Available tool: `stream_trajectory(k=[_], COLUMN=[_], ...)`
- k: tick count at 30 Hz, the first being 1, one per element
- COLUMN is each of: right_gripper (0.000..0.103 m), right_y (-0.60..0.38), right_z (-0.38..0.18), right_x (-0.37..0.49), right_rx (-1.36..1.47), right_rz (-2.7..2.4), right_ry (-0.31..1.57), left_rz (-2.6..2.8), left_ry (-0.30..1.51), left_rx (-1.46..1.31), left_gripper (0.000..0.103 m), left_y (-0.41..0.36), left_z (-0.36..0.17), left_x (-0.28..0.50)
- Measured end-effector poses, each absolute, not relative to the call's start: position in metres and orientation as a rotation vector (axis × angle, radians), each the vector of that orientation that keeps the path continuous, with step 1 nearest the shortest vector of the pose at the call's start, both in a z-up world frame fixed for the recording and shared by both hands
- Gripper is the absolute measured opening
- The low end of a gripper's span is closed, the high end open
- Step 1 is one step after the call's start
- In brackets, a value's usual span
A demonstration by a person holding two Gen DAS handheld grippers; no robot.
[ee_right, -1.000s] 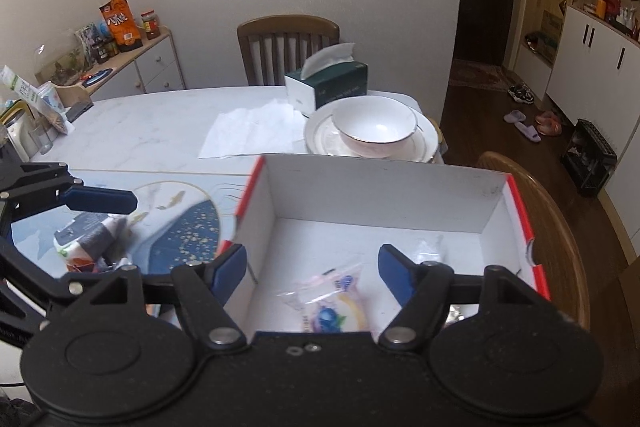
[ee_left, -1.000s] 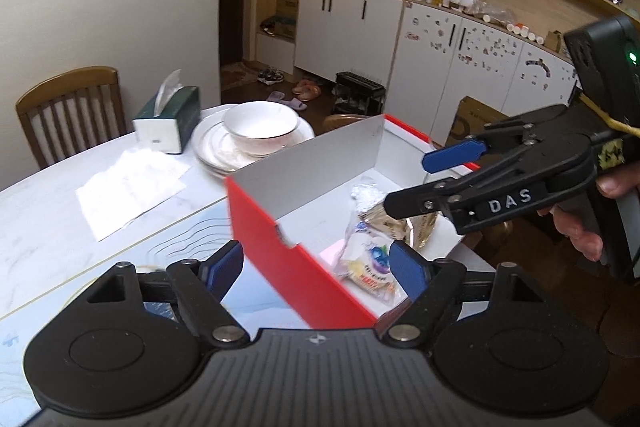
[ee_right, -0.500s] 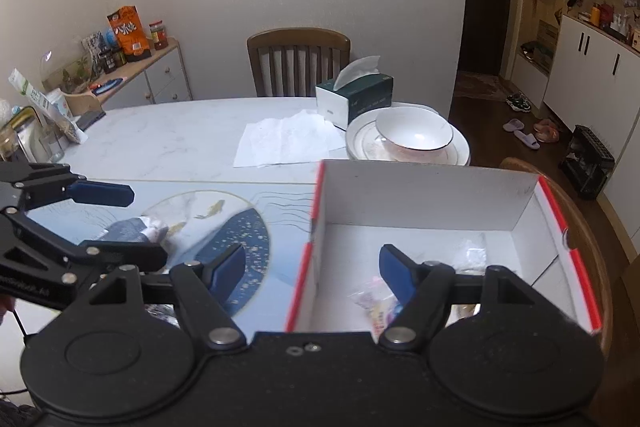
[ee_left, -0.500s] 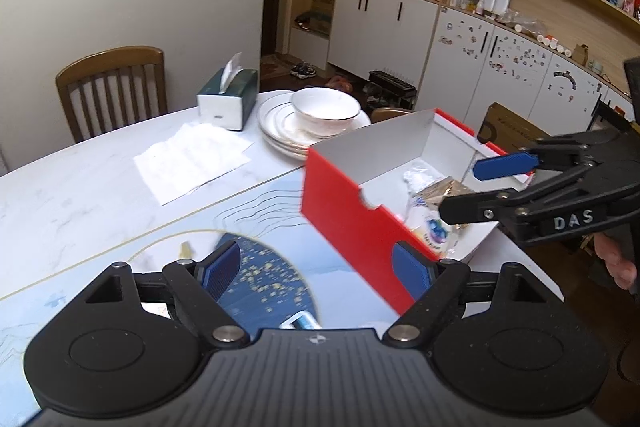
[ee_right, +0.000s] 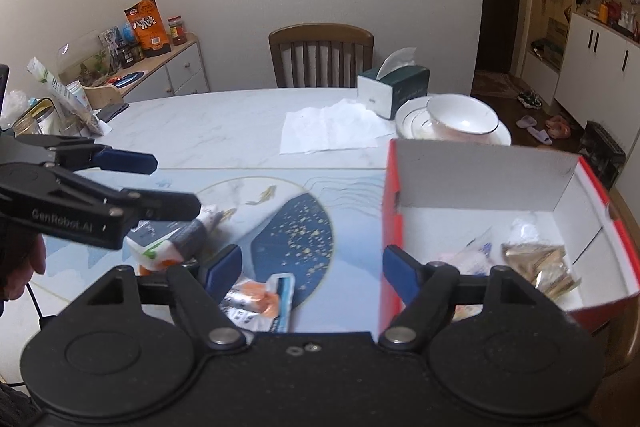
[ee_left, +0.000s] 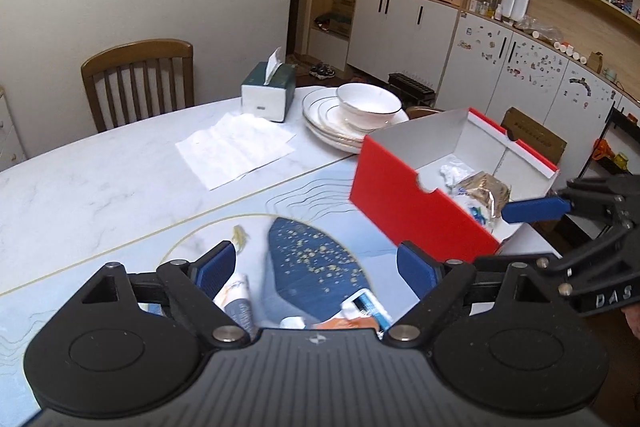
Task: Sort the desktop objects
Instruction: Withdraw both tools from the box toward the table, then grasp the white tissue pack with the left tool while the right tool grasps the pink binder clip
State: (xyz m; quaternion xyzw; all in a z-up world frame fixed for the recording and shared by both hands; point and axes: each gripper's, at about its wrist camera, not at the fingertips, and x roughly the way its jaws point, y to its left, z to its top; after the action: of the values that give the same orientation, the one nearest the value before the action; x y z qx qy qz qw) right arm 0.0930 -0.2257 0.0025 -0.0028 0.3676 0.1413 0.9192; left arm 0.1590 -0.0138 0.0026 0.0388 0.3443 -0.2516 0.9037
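A red box with white inside [ee_left: 404, 203] [ee_right: 390, 195] stands at the table's right edge and holds several snack packets [ee_left: 482, 193] [ee_right: 540, 261]. Loose packets lie on the blue mat: a tube-like packet [ee_right: 180, 239] [ee_left: 236, 303] and an orange-and-blue packet [ee_right: 262, 301] [ee_left: 362, 311]. My left gripper [ee_left: 316, 267] is open and empty above these packets; it also shows in the right wrist view [ee_right: 160, 183]. My right gripper [ee_right: 312, 267] is open and empty, over the mat beside the box's left wall; its blue fingertip [ee_left: 534, 209] shows by the box.
A tissue box [ee_right: 394, 87], a flat paper napkin [ee_right: 330, 125] and stacked plates with a white bowl [ee_right: 460, 117] sit at the table's far side. A wooden chair [ee_right: 320, 57] stands behind the table. A side cabinet with jars and bags [ee_right: 140, 67] is at the left.
Both grippers have drawn back left from over the box to above the blue mat. The loose packets on the mat have come into view. Both stay open and empty.
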Motion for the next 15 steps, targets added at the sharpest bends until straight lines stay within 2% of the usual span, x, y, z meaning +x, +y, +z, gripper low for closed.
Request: stream_trajectory(k=[1, 2, 15], right_gripper=[0.077, 0.077, 0.077], right_y=[-0.222, -0.219, -0.19], right_z=[0.001, -0.001, -0.021], right_x=[0.092, 0.091, 0.094], right_rx=[-0.004, -0.002, -0.001], right_rz=[0.288, 0.286, 0.249], right_ry=[0.759, 0.762, 0.789], left_rz=[-0.517, -0.515, -0.439], left_ry=[0.713, 0.714, 0.789], left_rx=[0.078, 0.076, 0.079], left_gripper=[0.102, 0.103, 0.103], left_y=[-0.01, -0.007, 0.024], left_z=[0.001, 0.0, -0.033], left_x=[0.16, 0.161, 0.187])
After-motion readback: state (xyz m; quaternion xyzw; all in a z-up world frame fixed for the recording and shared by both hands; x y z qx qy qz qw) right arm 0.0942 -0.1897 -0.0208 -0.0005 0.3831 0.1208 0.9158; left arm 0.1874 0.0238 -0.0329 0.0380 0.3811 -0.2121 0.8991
